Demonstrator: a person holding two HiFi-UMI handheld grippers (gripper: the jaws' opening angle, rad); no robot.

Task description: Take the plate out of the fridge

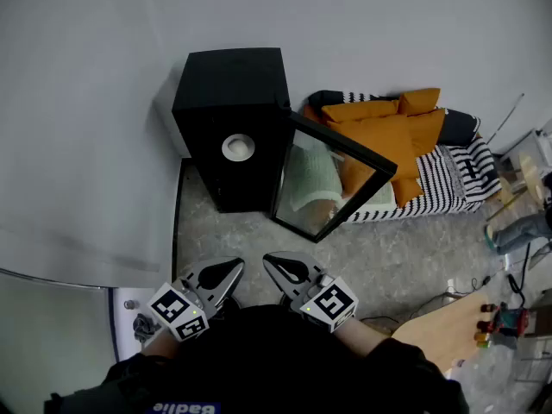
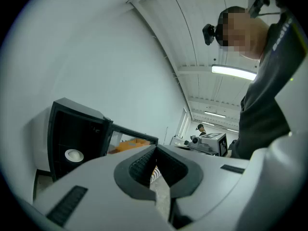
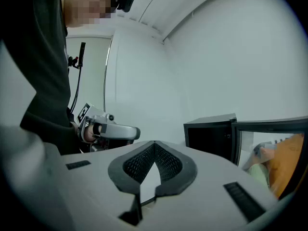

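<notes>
Plate (image 1: 239, 147) is the target, and it sits well ahead of both grippers, inside the open fridge (image 1: 231, 80).

Nearest in, the left gripper (image 1: 233, 267) is clenched with nothing in it, its tips meeting in its own view. The right gripper (image 1: 270, 260) is likewise closed and empty. Both hang side by side, low against the person's dark top, pointing roughly level toward the fridge. Print runs across the top (image 1: 185, 408) but is too blurred to read. The cubes (image 1: 170, 307) carry only square markers, no words.

Past a stretch of bare floor (image 1: 371, 257), the fridge stands with its opening facing the person. The glass door (image 1: 332, 184) is swung out to the right. No brand or label shows on it.

The plate lies flat and low in the dark interior. It is round, so there is no long axis to line up with. From the head view it is almost straight ahead of the left gripper, while the right one points closer to the door. Judging from that, the left has the cleaner line in.

Behind the door lie orange cushions (image 1: 388, 132) on striped bedding (image 1: 448, 175).
</notes>
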